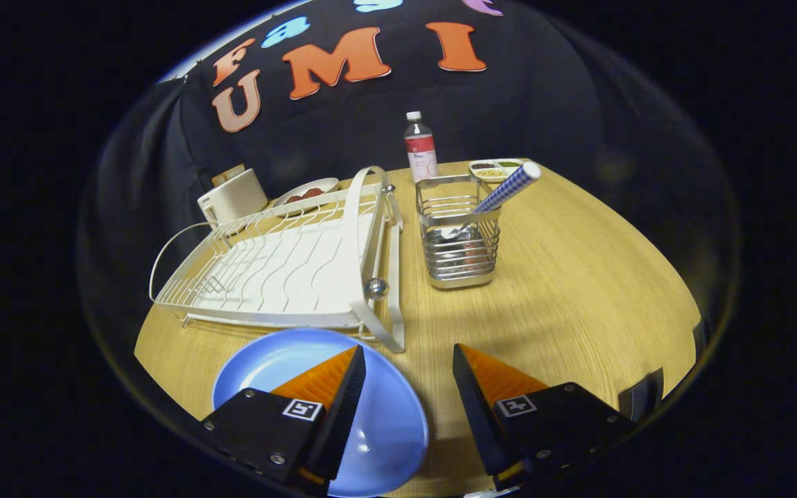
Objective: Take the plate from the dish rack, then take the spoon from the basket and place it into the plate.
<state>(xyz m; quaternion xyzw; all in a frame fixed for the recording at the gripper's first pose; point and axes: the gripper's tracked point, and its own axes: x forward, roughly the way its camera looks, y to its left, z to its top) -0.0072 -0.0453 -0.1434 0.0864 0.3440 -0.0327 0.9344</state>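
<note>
The spoon [502, 195] stands in the wire utensil basket [457, 238] well ahead of the gripper [409, 360], a little to the right of the line the fingers point along. Its blue-and-white checked handle leans up and to the right, sticking out over the basket's rim, while the bowl end sits down inside the wires. That tilted handle is the long axis to meet: judged from here, the fingers would have to travel forward and slightly right, then close across the handle above the rim.

The blue plate [378, 408] already lies flat on the tabletop [578, 297], just in front of the white dish rack [281, 266] and under the left finger [333, 377], so the first half of the task looks done. The fingers are spread apart and hold nothing; the gap between them shows bare wood beside the plate's right edge.

The rack looks empty, its curved handle bar arching over it beside the basket. Beyond the basket stand a bottle [420, 149] with a red label and a small divided dish [495, 167]. Behind the rack are a white toaster-like appliance [232, 197] and a small plate [307, 192] with something red on it.
</note>
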